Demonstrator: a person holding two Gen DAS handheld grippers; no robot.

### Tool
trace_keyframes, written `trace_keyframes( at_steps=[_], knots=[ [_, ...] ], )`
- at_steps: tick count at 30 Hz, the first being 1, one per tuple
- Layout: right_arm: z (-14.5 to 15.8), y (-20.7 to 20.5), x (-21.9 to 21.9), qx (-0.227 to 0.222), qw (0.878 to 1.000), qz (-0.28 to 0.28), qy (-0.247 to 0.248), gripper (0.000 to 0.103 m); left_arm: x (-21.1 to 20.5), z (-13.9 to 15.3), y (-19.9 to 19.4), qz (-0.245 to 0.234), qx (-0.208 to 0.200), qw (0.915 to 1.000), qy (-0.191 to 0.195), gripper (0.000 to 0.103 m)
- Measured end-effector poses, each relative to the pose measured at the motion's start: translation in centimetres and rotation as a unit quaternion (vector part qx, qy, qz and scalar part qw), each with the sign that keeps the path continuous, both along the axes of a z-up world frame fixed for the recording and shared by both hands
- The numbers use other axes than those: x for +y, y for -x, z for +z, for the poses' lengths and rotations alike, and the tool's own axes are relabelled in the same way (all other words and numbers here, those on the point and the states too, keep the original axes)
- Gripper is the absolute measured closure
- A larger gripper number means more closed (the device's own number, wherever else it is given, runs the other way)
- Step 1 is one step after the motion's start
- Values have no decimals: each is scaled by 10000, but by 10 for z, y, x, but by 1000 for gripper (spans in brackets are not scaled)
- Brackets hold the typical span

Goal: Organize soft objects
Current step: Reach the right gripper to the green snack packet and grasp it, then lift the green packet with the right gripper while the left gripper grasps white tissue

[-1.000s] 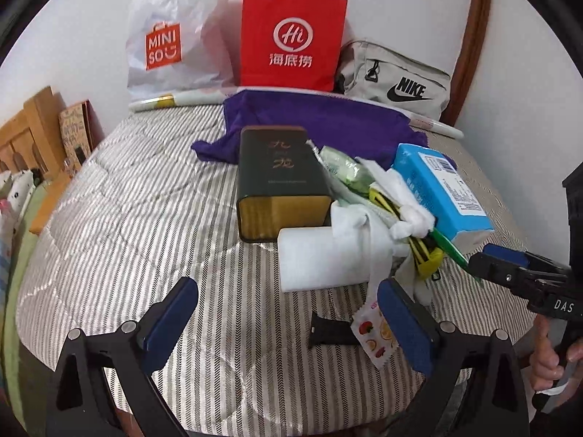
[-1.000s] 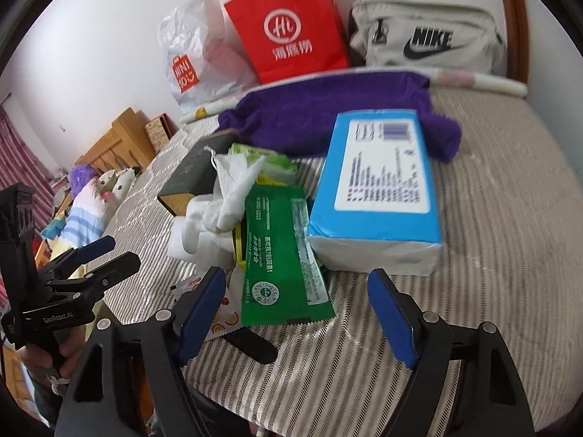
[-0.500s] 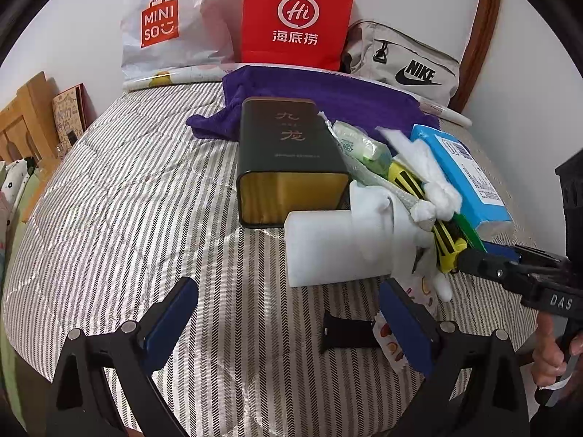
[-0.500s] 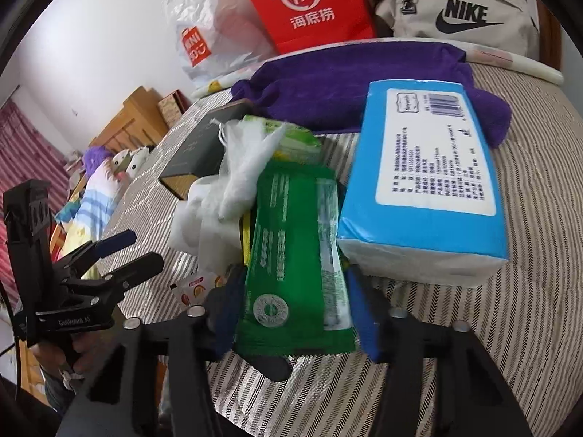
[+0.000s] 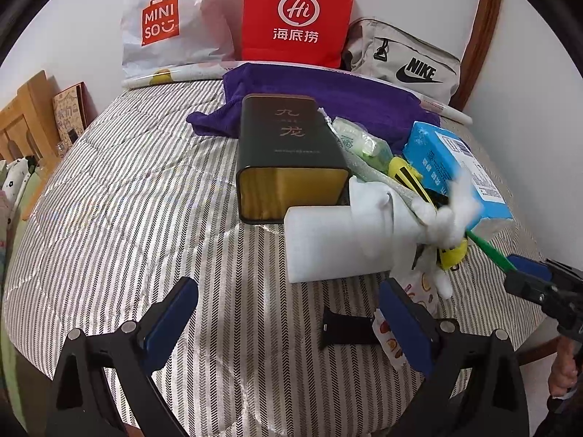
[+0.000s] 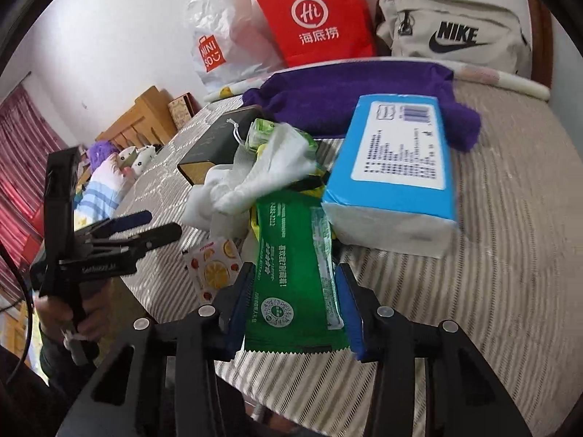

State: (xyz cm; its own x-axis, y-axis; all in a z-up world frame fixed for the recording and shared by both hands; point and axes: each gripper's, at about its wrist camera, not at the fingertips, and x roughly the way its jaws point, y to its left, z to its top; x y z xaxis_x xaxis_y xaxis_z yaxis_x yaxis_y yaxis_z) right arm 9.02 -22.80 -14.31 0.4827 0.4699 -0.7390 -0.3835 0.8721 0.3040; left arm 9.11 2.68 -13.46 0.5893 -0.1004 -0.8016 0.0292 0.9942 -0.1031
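Note:
My right gripper (image 6: 297, 300) is shut on a green wet-wipe packet (image 6: 291, 273), its near end between the blue pads; the packet shows edge-on in the left wrist view (image 5: 490, 251). Next to it lie a blue tissue pack (image 6: 397, 167), crumpled white cloth (image 6: 269, 174) and a white foam roll (image 5: 335, 244). My left gripper (image 5: 288, 322) is open and empty, low over the striped bed in front of the roll. A purple towel (image 5: 328, 98) lies behind the pile.
A dark tin box (image 5: 288, 160) lies beside the roll. A fruit-print sachet (image 6: 213, 271) and a black strap piece (image 5: 346, 331) lie near the bed's front edge. Miniso bag (image 5: 164, 22), red paper bag (image 5: 295, 14) and Nike bag (image 5: 404, 62) stand along the wall.
My right gripper moved forward and closed on the green packet, which has lifted at its near end. My left gripper moved closer to the pile and stays open.

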Motion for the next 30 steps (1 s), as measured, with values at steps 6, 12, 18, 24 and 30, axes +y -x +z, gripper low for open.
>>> trace_keyframes(
  at_steps=[6,12,18,24,30],
  knots=[
    [-14,14,-10,45,9990,-46,449,62,-2,3,2,-5,-7,10000,-16,4],
    [-33,11,-10,226,9987,-3,455,63,-5,1,2,-51,15,10000,-44,4],
    [-36,-4,2,23,9969,52,788,45,-9,-3,-1,-126,80,9999,-68,4],
    [-44,-25,18,-46,9954,249,920,45,-10,-7,-4,-166,117,9998,-68,4],
    [-38,-20,18,-202,9965,425,697,59,-15,1,0,-395,-71,9992,58,4]
  ],
)
